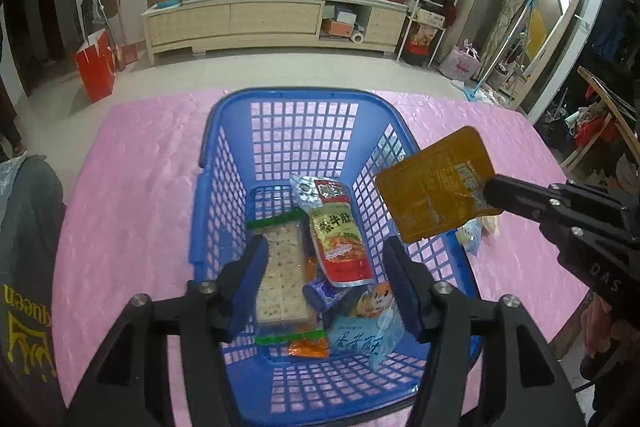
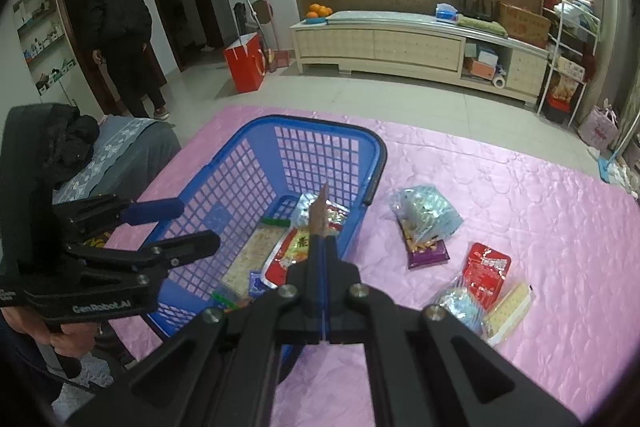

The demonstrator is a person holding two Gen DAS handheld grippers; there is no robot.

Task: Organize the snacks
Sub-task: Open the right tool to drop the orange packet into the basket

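Left gripper (image 1: 326, 285), fingers parted wide w/ nothing between them, hangs over the blue plastic lattice basket (image 1: 224, 163) on the pink quilted tabletop (image 1: 140, 187). Inside the basket lie a long clear-wrapped cracker pack (image 1: 280, 275), long axis running away from the camera, and a red-and-white snack pouch (image 1: 340, 243) tilted beside it, plus a pale blue packet (image 1: 364, 339). At right, the right gripper (image 2: 322, 231), fingers pressed together, pinches a flat amber rectangular sachet (image 1: 436, 183) by one corner above the basket's right rim, its face tilted up. Loose snack packs (image 2: 424, 223) lie on the tabletop, right of the basket.
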